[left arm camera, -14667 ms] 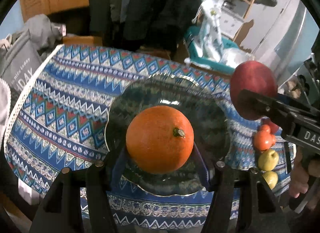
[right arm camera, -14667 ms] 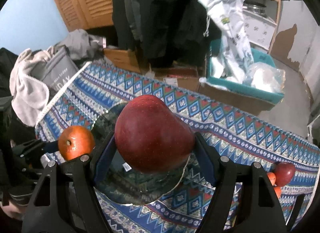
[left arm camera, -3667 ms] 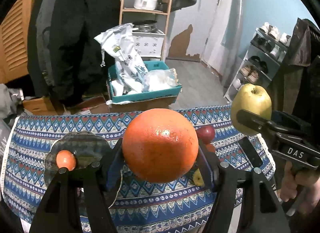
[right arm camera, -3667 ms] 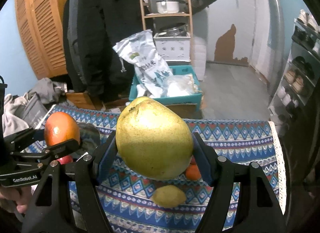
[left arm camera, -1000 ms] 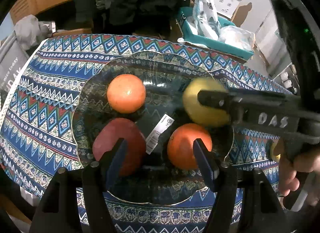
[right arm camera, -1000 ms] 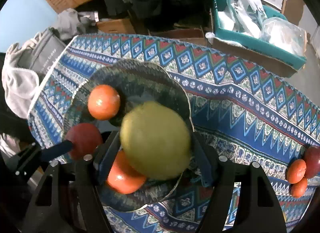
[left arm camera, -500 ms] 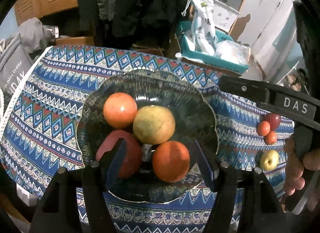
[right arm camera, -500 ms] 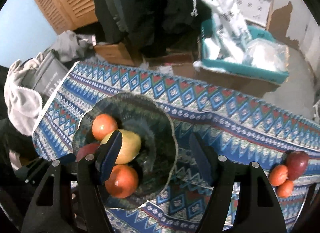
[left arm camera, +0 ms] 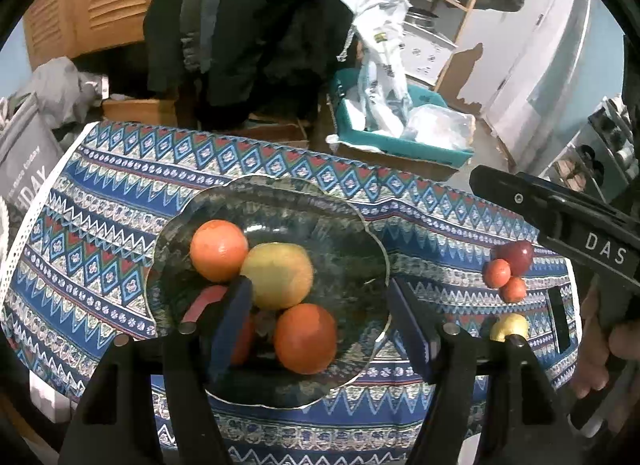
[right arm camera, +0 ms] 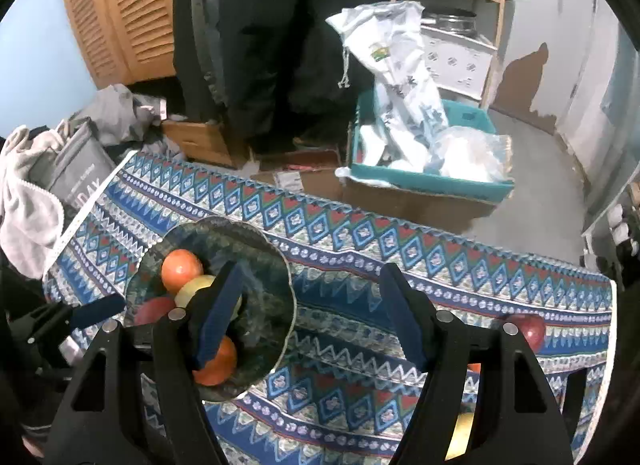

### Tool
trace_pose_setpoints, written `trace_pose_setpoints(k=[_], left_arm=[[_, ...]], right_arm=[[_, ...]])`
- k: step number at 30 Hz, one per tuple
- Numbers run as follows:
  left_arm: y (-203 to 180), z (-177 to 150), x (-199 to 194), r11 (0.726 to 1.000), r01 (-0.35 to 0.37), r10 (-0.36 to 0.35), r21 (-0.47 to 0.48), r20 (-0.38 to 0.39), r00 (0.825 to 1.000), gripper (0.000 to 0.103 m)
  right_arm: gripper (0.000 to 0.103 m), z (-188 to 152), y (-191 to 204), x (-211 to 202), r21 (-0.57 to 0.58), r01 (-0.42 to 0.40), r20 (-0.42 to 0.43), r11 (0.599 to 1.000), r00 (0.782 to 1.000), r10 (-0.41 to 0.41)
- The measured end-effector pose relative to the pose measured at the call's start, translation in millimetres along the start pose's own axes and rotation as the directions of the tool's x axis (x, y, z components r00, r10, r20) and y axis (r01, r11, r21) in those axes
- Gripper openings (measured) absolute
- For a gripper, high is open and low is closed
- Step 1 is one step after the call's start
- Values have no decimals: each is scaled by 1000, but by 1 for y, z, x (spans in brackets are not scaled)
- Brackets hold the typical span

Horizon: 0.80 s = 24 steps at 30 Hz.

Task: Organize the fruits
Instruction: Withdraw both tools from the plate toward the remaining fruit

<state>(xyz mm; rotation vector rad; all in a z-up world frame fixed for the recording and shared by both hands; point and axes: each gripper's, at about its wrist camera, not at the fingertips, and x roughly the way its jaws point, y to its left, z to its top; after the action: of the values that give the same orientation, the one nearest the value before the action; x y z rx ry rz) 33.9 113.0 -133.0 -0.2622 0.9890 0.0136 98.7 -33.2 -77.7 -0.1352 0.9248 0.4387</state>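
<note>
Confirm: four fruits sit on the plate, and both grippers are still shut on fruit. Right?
Not quite. The left wrist view shows four fruits on the plate, but the left gripper and the right gripper are empty, jaws apart.

A patterned tablecloth (left arm camera: 100,193) bears a glass plate (left arm camera: 360,225) and loose fruit (left arm camera: 508,269).

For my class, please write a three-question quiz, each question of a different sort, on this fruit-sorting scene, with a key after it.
1. True or false: the left gripper holds an orange.
2. How many fruits lie on the glass plate?
3. Which fruit touches both oranges on the plate? A) the yellow pear B) the dark red apple at the cloth's far end C) the small yellow fruit by the table edge

Key:
1. False; both it and the right gripper are empty.
2. Four: two oranges, a yellow pear, a red apple.
3. A
</note>
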Motion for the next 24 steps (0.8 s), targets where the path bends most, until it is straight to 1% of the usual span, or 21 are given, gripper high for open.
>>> trace_pose_setpoints(k=[11,14,16,24], left_arm=[[-27,4,-8,999,24,-25,49,19,1000,71],[-35,5,-11,998,30,-31,62,22,999,72],[-41,6,-13,997,34,-36,70,25,999,75],[-66,5,-14,992,50,-54,120,29,998,75]], right_arm=[[72,-7,-23,-34,23,43,43,999,998,-44],[76,-11,-30,-43,28,61,53,998,997,-62],[76,-13,-34,-47,30,71,57,997,996,-73],[77,-28,-60,-67,61,99,57,993,993,-102]])
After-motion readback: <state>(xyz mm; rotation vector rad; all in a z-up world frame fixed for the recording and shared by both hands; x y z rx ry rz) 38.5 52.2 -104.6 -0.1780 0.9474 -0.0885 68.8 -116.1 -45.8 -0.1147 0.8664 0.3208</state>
